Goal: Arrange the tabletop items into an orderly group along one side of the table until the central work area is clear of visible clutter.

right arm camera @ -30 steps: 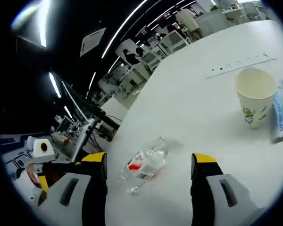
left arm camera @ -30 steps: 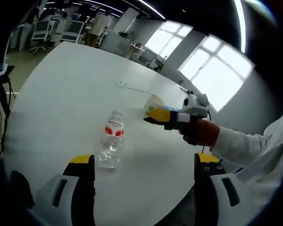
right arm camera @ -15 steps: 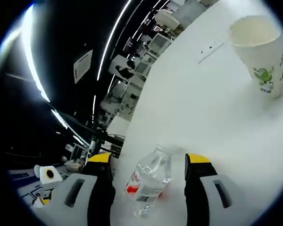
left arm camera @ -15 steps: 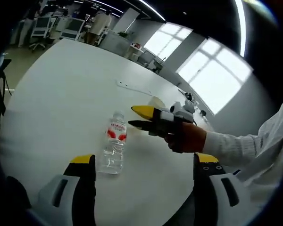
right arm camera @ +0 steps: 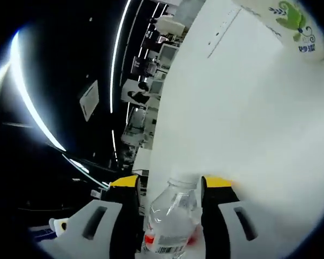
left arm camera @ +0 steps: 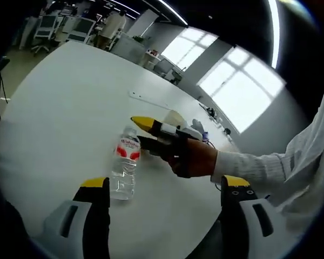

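Item: water bottle [right arm camera: 173, 224], upright on counter [left arm camera: 70, 108]; my right gripper [right arm camera: 167, 189] fingers spread round its neck for lifting aside; left gripper [left arm camera: 164, 186] fingers spread, idle

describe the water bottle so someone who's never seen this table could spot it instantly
On the big white table, look at the near part, just ahead of the left tool. The water bottle stands there: clear plastic, red and white label, right tool closing around its top. The paper cup behind it is opaque with a green print.
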Tool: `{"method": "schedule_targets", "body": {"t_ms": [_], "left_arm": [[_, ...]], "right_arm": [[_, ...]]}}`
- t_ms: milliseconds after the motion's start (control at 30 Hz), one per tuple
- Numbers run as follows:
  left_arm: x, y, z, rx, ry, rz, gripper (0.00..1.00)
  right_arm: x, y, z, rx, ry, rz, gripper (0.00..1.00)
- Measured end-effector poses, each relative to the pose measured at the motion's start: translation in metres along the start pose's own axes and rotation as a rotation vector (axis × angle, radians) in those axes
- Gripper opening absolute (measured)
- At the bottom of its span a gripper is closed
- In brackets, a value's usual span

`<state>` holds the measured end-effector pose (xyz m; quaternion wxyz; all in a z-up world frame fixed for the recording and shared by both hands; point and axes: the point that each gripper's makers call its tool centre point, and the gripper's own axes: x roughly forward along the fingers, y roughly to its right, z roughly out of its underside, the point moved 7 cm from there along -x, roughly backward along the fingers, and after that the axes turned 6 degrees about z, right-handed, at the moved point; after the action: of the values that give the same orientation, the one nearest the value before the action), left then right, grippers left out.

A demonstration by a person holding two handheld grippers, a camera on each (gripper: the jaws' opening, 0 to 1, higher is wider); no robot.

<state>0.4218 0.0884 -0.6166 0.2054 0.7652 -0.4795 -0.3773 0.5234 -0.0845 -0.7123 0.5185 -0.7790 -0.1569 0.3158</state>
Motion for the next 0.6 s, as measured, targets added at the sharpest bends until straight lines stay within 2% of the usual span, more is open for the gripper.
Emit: {"method": "schedule_targets", "body": {"t_ms": [200,333,433,600], "left_arm": [[0.0004,-0.0030,0.0021,-0.005,-0.001,0.006,0.86],[-0.0009,-0.0053,0.0033,-0.009,0.000,0.002,0.86],[-0.0013,-0.0070,0.0049,-0.016,0.001,-0.002,0.85],[-0.0012,-0.0082,0.0060,-0.026,0.008,-0.001,0.85]], "right_arm": [[0.0070,0.0020,0.0035,0.072,0.035,-0.002,0.29],[0.0076,0.0019,0.0037,0.065,0.044,0.016,0.21],[0.0086,0.0016,0.0049,0.089,0.046,0.008,0.20],[0.0083,0.0022,0.0039,0.075,0.039,0.010,0.20]]}}
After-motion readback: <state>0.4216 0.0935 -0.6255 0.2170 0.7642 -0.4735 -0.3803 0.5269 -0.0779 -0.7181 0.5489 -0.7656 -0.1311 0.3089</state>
